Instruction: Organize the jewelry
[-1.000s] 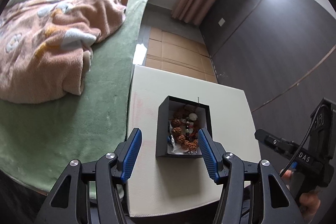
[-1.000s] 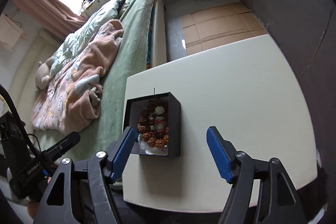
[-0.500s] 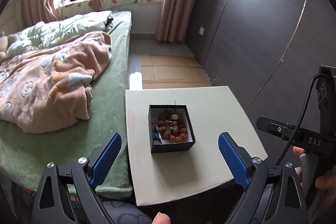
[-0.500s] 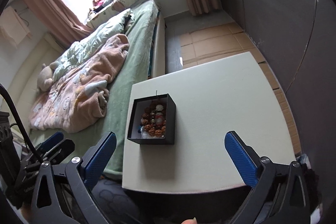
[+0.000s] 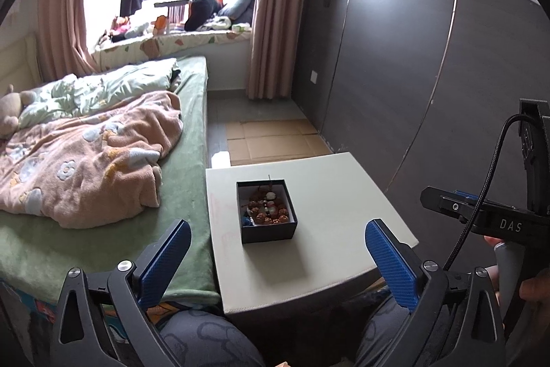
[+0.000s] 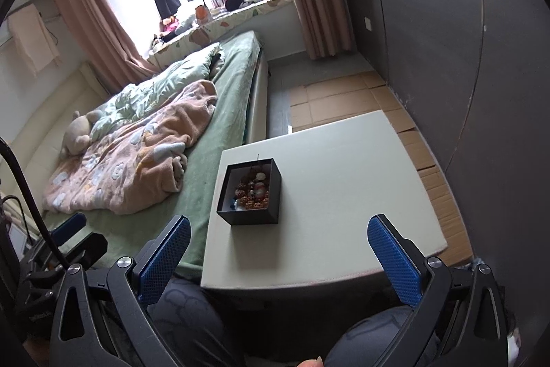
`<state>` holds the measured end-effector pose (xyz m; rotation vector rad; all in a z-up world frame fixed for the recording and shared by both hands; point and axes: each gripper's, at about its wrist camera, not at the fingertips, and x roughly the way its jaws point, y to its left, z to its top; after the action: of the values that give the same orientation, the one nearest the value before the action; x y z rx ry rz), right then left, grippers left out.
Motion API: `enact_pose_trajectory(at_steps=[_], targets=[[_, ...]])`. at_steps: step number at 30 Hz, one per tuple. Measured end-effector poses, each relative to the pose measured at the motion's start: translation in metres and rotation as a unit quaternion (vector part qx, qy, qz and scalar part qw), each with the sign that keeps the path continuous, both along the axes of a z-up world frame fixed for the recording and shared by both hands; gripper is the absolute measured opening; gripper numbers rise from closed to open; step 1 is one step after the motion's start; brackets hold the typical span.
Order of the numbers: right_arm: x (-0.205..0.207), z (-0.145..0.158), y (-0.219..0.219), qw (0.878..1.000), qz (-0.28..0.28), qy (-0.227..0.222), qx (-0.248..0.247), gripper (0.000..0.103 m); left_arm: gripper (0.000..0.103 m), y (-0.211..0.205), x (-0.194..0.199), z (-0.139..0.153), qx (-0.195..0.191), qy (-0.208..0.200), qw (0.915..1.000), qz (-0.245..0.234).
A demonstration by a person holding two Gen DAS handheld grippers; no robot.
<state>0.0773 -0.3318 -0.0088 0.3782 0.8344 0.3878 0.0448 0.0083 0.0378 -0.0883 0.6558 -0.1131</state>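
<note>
A small black open box (image 5: 266,234) stands on the left half of the pale square table (image 5: 326,195). Inside it lie a brown beaded bracelet (image 5: 268,212) and other small pieces. My left gripper (image 5: 277,225) hovers back from the table's near edge, its jaws opening wide, with nothing between the blue pads. In the right wrist view the box (image 6: 247,217) and beads (image 6: 252,191) sit left of centre on the table (image 6: 343,177). My right gripper (image 6: 280,219) is open and empty, also held off above the near edge.
A bed (image 5: 192,195) with a green sheet and a pink blanket (image 5: 86,160) butts against the table's left side. Flattened cardboard (image 5: 271,140) covers the floor beyond. A dark wardrobe wall (image 5: 395,74) runs along the right. The person's knees (image 6: 185,308) are under the near edge.
Both grippers pulled back and up from the box, which now looks smaller and farther. Both sets of jaws spread wider. The box and its contents stayed put.
</note>
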Motion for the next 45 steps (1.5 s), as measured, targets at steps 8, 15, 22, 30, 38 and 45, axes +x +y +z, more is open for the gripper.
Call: enact_pose_trajectory(at_steps=[8, 15, 22, 30, 38, 45], targets=[[-0.052, 0.015, -0.013, 0.999, -0.017, -0.04, -0.008, 0.103, 0.102, -0.005, -0.047, 0.008, 0.011, -0.039, 0.9991, -0.009], [-0.095, 0.024, -0.019, 0.997, -0.026, -0.067, -0.023, 0.103, 0.103, -0.004, -0.08, 0.015, 0.011, -0.071, 0.9974, 0.001], [-0.13, 0.032, -0.03, 0.995, -0.046, -0.085, -0.027, 0.103, 0.102, -0.003, -0.106, 0.022, 0.005, -0.096, 0.9953, 0.003], [-0.139, 0.033, -0.041, 0.995, -0.06, -0.077, -0.013, 0.103, 0.102, 0.001, -0.125, 0.028, 0.002, -0.112, 0.9937, 0.007], [-0.147, 0.034, -0.039, 0.995, -0.059, -0.081, -0.018, 0.103, 0.103, 0.002, -0.132, 0.027, 0.0, -0.112, 0.9936, 0.009], [-0.15, 0.035, -0.037, 0.995, -0.059, -0.076, -0.019, 0.103, 0.102, 0.003, -0.136, 0.028, 0.002, -0.117, 0.9931, 0.01]])
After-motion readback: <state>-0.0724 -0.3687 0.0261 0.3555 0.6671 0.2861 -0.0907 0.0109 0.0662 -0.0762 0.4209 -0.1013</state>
